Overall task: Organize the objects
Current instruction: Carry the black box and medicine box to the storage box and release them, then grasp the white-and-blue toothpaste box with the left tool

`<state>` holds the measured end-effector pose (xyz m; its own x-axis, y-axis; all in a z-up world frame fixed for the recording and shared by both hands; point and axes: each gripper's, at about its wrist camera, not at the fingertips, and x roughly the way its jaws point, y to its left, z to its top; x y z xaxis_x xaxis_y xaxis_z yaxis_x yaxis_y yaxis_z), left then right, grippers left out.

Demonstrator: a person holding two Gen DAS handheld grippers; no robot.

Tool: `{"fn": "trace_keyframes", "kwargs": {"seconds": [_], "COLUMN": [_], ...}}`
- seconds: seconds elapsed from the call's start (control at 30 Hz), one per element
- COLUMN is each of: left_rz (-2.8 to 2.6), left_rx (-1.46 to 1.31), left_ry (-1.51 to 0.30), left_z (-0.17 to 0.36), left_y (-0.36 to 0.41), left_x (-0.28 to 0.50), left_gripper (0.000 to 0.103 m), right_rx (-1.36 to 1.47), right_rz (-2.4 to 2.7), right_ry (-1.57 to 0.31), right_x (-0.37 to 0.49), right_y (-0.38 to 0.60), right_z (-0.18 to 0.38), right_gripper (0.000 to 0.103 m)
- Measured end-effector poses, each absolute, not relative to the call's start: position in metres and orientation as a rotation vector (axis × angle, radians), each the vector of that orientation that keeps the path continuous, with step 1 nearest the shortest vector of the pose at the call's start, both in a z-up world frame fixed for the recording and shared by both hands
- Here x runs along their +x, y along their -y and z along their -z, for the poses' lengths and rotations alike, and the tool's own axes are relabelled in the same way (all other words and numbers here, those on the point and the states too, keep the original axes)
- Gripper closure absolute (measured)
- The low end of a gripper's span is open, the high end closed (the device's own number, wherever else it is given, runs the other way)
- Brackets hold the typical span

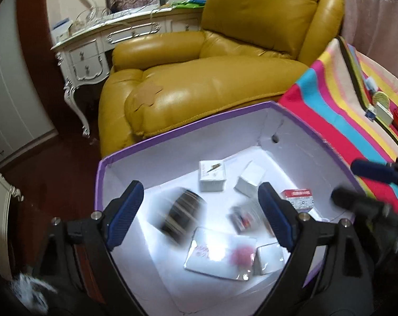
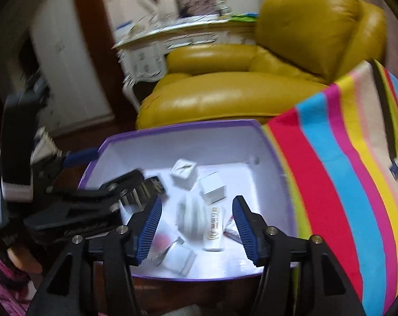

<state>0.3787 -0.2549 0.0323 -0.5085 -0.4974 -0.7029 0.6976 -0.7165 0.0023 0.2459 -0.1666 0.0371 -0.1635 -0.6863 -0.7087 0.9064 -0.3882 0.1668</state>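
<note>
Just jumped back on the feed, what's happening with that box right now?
A person holds both grippers over the purple-rimmed white cardboard box. The left gripper has its jaws open, with a blurred dark striped packet between them, unpressed. The right gripper is open too, over a white tube. Several small white boxes already lie inside.

A mustard-yellow leather armchair point(image 1: 212, 73) is seen behind the scene, with a worn, cracked patch point(image 1: 147, 96) on its near cushion. To its left a white dressing table point(image 1: 93, 50) with silver-trimmed drawers and curved legs is set against the wall, cluttered on top. A white wardrobe point(image 1: 6, 92) is seen at far left, above a dark reddish floor point(image 1: 59, 168).
</note>
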Motion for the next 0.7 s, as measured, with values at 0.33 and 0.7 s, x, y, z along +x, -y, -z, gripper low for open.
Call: {"fn": "trace_keyframes", "kwargs": {"seconds": [0.33,0.7], "left_rz": [2.540,2.715], "left_rx": [1.118,1.280], "left_ry": [-0.219,-0.076], "left_z": [-0.040,-0.020], "left_y": [0.175,0.109], "left_x": [0.245,-0.010], "left_gripper": [0.008,0.008], "right_rx": [1.035,1.166], "right_rz": [2.271,2.508], "right_ry": [-0.229,-0.065], "right_x": [0.133,0.063], "right_y": [0.040,-0.088], "right_z": [-0.026,-0.004], "right_gripper": [0.043,0.043]}}
